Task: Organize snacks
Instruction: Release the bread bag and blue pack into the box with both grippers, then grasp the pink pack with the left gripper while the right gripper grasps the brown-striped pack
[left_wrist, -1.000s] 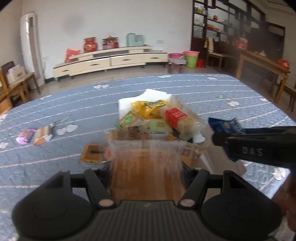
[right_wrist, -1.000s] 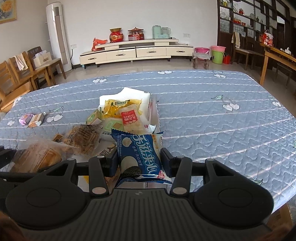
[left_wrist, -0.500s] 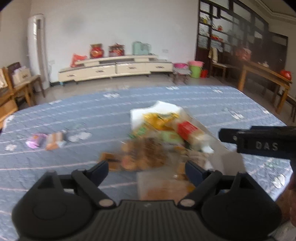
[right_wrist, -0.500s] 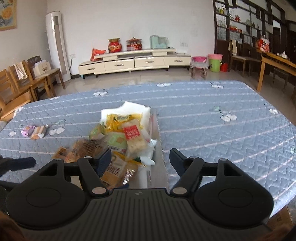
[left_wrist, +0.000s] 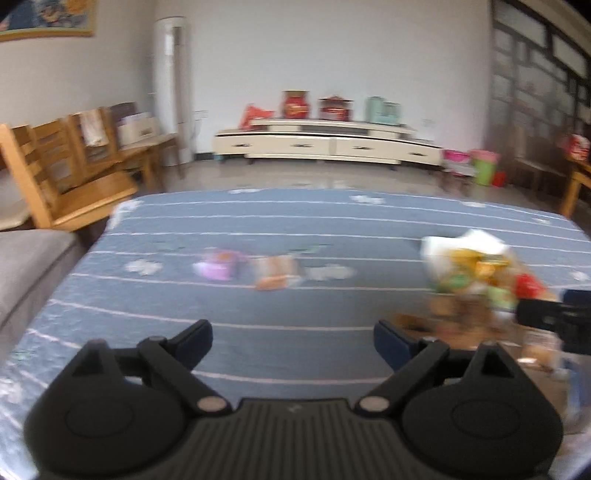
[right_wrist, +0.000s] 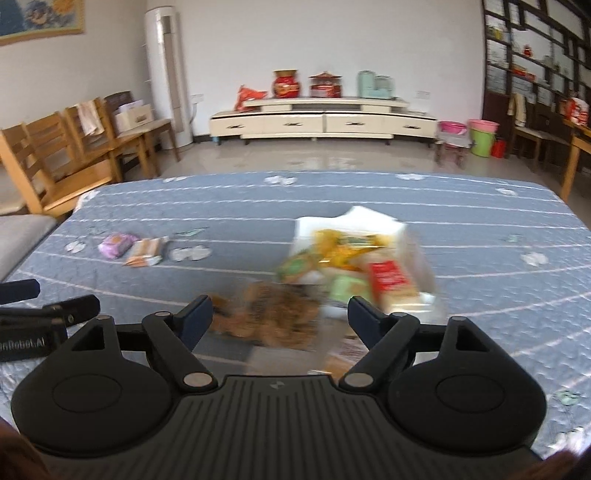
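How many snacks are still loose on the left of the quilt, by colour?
Purple packet: 1
Orange-and-white packet: 1
Total: 2

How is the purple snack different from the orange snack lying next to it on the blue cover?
The purple snack is a small, puffy packet; the orange snack looks longer and flatter, orange and white. The purple snack lies further left, the orange snack closer to the white box heaped with other snacks. Both lie loose on the blue cover, side by side, outside the box, and neither is held.
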